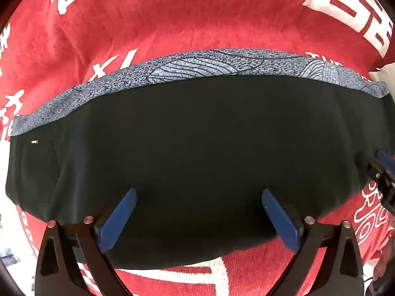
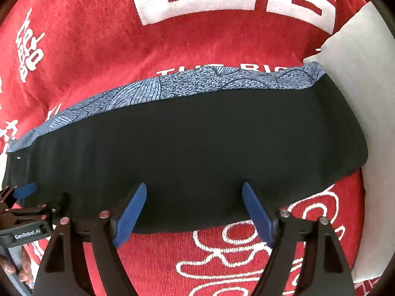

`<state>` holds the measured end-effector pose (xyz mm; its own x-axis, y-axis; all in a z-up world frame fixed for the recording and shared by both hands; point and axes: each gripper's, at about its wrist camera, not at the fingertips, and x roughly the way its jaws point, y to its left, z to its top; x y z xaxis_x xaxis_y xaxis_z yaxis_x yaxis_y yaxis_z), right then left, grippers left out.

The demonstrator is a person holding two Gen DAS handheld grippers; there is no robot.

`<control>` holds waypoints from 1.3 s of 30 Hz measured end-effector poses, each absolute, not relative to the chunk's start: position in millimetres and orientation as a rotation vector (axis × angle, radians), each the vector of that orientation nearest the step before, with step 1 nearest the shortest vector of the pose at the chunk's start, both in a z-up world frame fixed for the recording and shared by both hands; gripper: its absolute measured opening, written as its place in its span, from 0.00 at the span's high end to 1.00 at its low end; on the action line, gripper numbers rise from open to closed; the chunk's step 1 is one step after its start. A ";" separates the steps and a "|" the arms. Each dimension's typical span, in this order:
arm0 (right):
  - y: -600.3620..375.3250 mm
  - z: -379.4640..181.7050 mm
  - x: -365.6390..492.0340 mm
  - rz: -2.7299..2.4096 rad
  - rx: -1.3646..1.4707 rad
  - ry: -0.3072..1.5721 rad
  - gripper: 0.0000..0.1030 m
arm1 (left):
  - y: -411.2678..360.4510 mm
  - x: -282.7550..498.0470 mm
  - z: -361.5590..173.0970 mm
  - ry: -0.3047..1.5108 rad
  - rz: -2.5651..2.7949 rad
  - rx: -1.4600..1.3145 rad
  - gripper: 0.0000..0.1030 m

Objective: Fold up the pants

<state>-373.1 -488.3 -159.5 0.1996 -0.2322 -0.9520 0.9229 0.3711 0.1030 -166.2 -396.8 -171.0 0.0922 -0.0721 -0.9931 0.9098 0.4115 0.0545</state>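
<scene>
The pants (image 1: 197, 148) lie flat across a red blanket, folded lengthwise, black on top with a blue patterned strip (image 1: 209, 64) along the far edge. They also show in the right wrist view (image 2: 197, 143). My left gripper (image 1: 198, 192) is open, its blue fingers over the pants' near edge, holding nothing. My right gripper (image 2: 193, 188) is open over the near edge further right, also empty. The right gripper shows at the right edge of the left wrist view (image 1: 382, 170); the left gripper shows at the lower left of the right wrist view (image 2: 24, 197).
The red blanket (image 1: 172, 19) with white lettering covers the surface all around. A white pillow or cloth (image 2: 358, 79) lies along the right side, touching the pants' right end.
</scene>
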 end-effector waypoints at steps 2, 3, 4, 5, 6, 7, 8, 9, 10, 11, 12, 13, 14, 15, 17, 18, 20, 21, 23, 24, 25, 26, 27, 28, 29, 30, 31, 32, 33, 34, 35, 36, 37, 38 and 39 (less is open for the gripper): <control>-490.3 -158.2 -372.8 -0.946 0.826 1.054 0.19 | -398.1 -165.6 -172.2 1.270 -0.881 0.868 0.01; -490.9 -158.1 -373.4 -0.943 0.832 1.053 0.19 | -402.4 -165.2 -174.9 1.273 -0.881 0.872 0.01; -492.4 -157.0 -373.4 -0.941 0.838 1.051 0.19 | -403.6 -165.3 -175.1 1.275 -0.879 0.876 0.01; -493.2 -156.2 -374.7 -0.940 0.850 1.046 0.19 | -404.0 -165.2 -175.5 1.275 -0.877 0.880 0.01; -494.9 -155.3 -376.8 -0.937 0.869 1.037 0.19 | -405.5 -166.0 -175.2 1.274 -0.873 0.886 0.01; -496.9 -153.2 -380.1 -0.934 0.890 1.026 0.19 | -407.2 -167.1 -174.5 1.271 -0.869 0.895 0.01; -498.2 -151.3 -383.5 -0.932 0.910 1.015 0.19 | -409.6 -168.9 -173.1 1.265 -0.866 0.906 0.01; -499.9 -149.3 -388.2 -0.929 0.946 0.994 0.19 | -412.2 -171.3 -170.7 1.258 -0.864 0.919 0.01; -500.4 -146.8 -393.1 -0.930 0.980 0.975 0.19 | -413.4 -173.1 -169.0 1.252 -0.867 0.927 0.01; -500.5 -144.9 -397.2 -0.931 1.005 0.962 0.19 | -413.8 -175.5 -166.9 1.249 -0.874 0.932 0.01; -499.1 -143.5 -404.5 -0.929 1.049 0.939 0.19 | -414.6 -178.0 -164.6 1.247 -0.884 0.937 0.01; -497.8 -142.2 -408.8 -0.927 1.075 0.924 0.19 | -415.0 -179.8 -162.7 1.244 -0.889 0.940 0.01; -495.0 -141.0 -415.4 -0.925 1.107 0.904 0.19 | -415.5 -181.9 -160.3 1.240 -0.891 0.940 0.01; -491.7 -139.8 -420.1 -0.923 1.132 0.888 0.19 | -413.4 -181.6 -158.0 1.242 -0.891 0.937 0.01; -483.6 -138.7 -435.9 -0.924 1.198 0.840 0.19 | -414.5 -184.9 -154.9 1.251 -0.894 0.929 0.01; -480.9 -137.9 -443.7 -0.931 1.222 0.807 0.19 | -414.7 -186.6 -152.8 1.252 -0.900 0.926 0.01; -474.9 -131.4 -468.1 -1.006 1.245 0.732 0.22 | -415.1 -188.9 -147.1 1.245 -0.914 0.930 0.01; -473.7 -128.6 -476.1 -1.052 1.235 0.717 0.31 | -417.8 -193.9 -145.5 1.237 -0.924 0.937 0.01; -476.4 -123.6 -497.1 -1.159 1.215 0.692 0.50 | -419.6 -204.6 -144.0 1.227 -0.943 0.950 0.01; -480.6 -123.4 -507.7 -1.205 1.211 0.678 0.65 | -422.0 -209.6 -145.2 1.224 -0.949 0.955 0.01; -484.9 -124.2 -513.5 -1.224 1.207 0.675 0.71 | -424.1 -213.1 -146.1 1.220 -0.955 0.959 0.01; -490.6 -125.6 -517.6 -1.242 1.191 0.681 0.73 | -427.0 -216.9 -146.6 1.219 -0.961 0.961 0.01; -497.2 -126.4 -519.3 -1.258 1.167 0.692 0.73 | -430.0 -220.3 -147.1 1.218 -0.967 0.961 0.01; -503.9 -127.1 -519.0 -1.269 1.138 0.698 0.73 | -432.1 -222.9 -147.4 1.219 -0.973 0.960 0.01; -510.6 -127.5 -517.0 -1.276 1.112 0.705 0.73 | -434.0 -226.0 -147.3 1.219 -0.978 0.958 0.01; -516.2 -129.7 -515.7 -1.293 1.077 0.720 0.73 | -435.8 -229.5 -147.2 1.219 -0.985 0.958 0.01; -520.7 -132.7 -515.3 -1.305 1.063 0.735 0.73 | -436.8 -233.4 -146.9 1.217 -0.988 0.962 0.01; -523.8 -138.5 -519.1 -1.310 1.063 0.759 0.73 | -437.9 -236.2 -147.7 1.215 -0.991 0.969 0.01; -526.6 -143.6 -523.5 -1.306 1.078 0.779 0.76 | -438.4 -239.1 -148.5 1.214 -0.989 0.978 0.01; -526.0 -146.3 -524.8 -1.306 1.075 0.774 0.76 | -438.5 -240.5 -148.7 1.215 -0.987 0.982 0.01; -524.3 -143.9 -524.6 -1.308 1.063 0.777 0.76 | -438.2 -240.4 -148.0 1.216 -0.988 0.981 0.01; -522.5 -141.0 -524.2 -1.303 1.059 0.784 0.76 | -437.8 -240.4 -147.1 1.216 -0.989 0.979 0.01; -519.4 -137.8 -526.3 -1.291 1.079 0.768 0.75 | -437.5 -240.1 -146.1 1.215 -0.991 0.978 0.01; -515.0 -135.2 -530.3 -1.280 1.102 0.741 0.73 | -437.3 -239.8 -145.4 1.214 -0.991 0.979 0.01; -510.6 -133.3 -535.0 -1.263 1.143 0.708 0.72 | -437.1 -239.9 -144.4 1.212 -0.993 0.980 0.01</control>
